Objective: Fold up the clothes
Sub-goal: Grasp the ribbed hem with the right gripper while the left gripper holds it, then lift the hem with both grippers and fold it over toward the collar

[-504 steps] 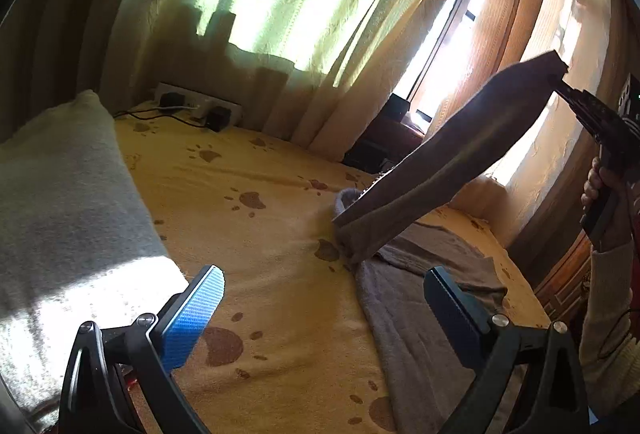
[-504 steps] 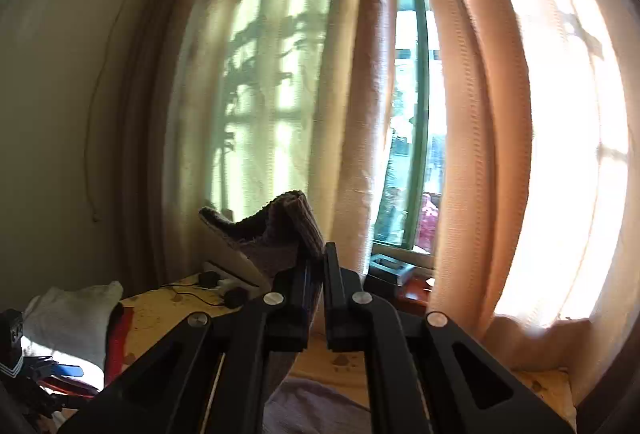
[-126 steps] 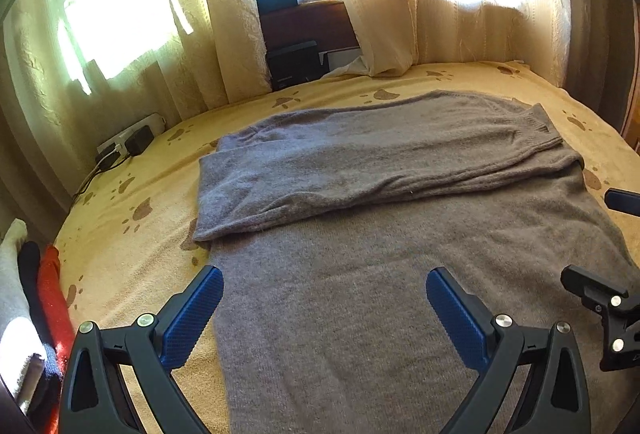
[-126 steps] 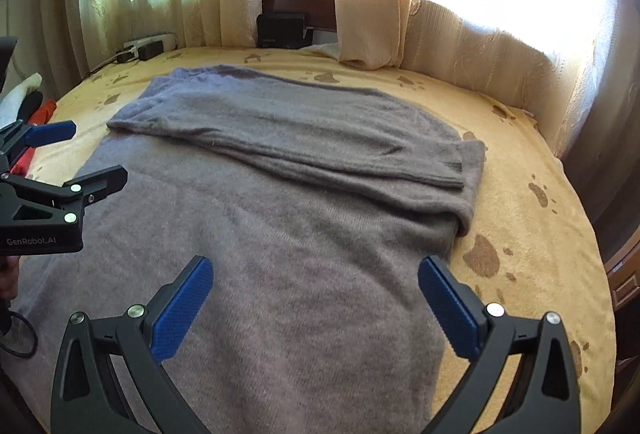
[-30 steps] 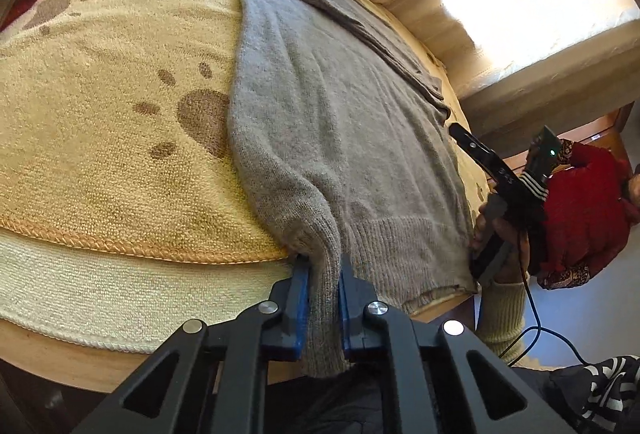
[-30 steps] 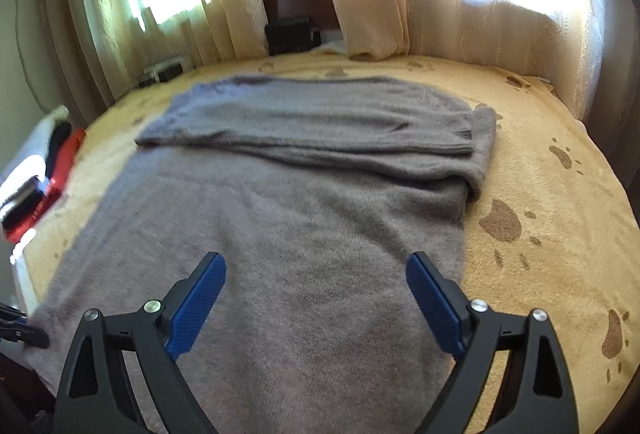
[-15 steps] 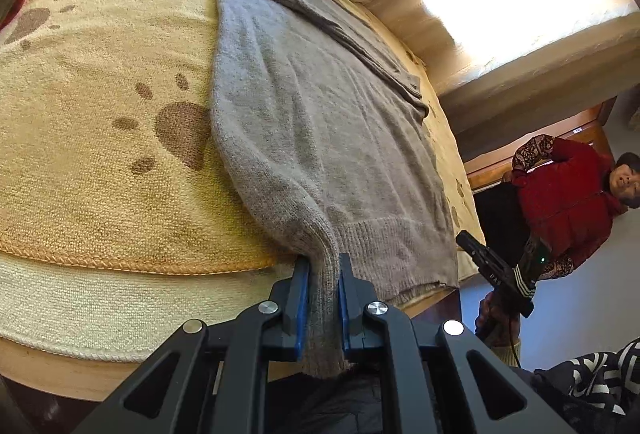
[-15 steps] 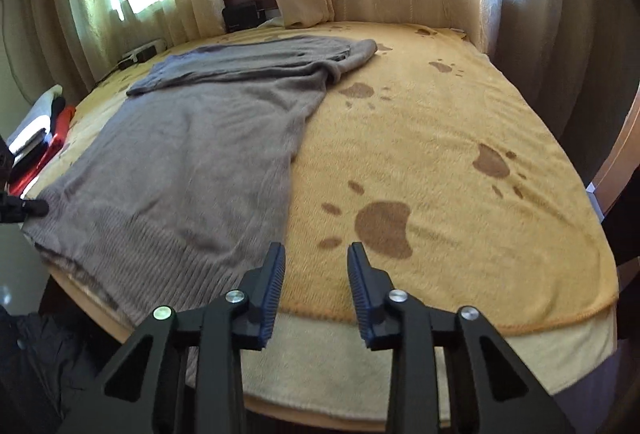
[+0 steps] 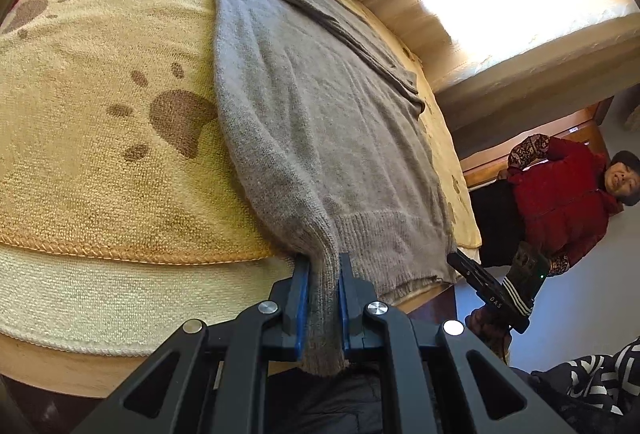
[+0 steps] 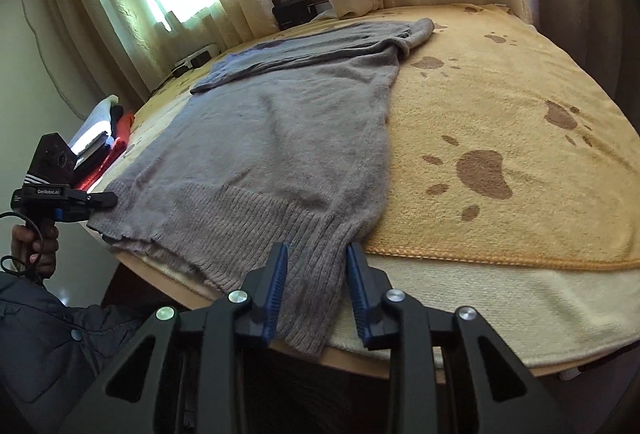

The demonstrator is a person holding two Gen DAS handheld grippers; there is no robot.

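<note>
Right tongs (image 10: 316, 286) newly astride sweater hem (image 10: 256, 210)

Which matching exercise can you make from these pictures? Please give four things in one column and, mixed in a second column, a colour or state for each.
1 grey sweater
2 blanket
3 left claw
4 clothes stack

A yellow with brown paw prints
B shut on a hem corner
C spread out flat
D red, black and white layers

Pairs: 1-C, 2-A, 3-B, 4-D
</note>
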